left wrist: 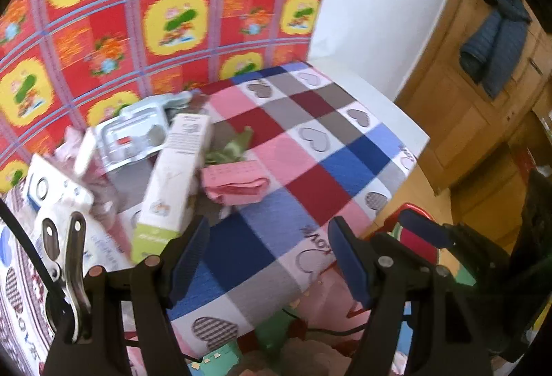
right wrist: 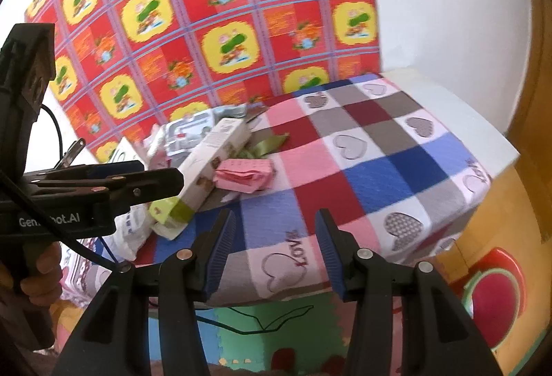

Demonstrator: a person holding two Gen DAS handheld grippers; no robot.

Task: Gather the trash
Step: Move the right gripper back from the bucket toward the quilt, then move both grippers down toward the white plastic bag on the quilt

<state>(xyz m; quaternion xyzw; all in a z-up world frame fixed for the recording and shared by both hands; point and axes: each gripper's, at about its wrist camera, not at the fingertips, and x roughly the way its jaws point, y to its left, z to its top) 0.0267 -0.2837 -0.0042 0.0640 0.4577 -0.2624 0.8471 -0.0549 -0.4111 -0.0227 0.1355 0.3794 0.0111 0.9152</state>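
A long white carton with a green end [left wrist: 174, 182] lies on top of a pile of trash on the table, its long axis running from the lower left of the left wrist view up toward the centre, green end nearest the camera; in the right wrist view the same carton [right wrist: 210, 165] slants from lower left to upper right. Just right of it lies a folded pink paper [left wrist: 234, 182], with crumpled green scraps [left wrist: 231, 148] behind it and a clear plastic blister tray [left wrist: 134, 138] at the far end of the pile, near the wall. The left gripper [left wrist: 269, 258] hangs over the near edge of the table, its blue-padded fingers spread wide with nothing between them; the carton's green end sits just up and left of its left finger, apart from it. The right gripper [right wrist: 276, 251] is likewise parted and empty, about halfway, with the pile well up and left of it. The left gripper also shows at the left edge of the right wrist view, held by a hand [right wrist: 39, 276]. The table carries a checked cloth [left wrist: 310, 141] of pink, blue, red and grey squares with hearts. Behind it a red and yellow patterned sheet [left wrist: 138, 13] covers the wall, a blue jacket [left wrist: 496, 41] hangs on wooden panelling at the upper right, and coloured foam mats [right wrist: 276, 331] cover the floor.
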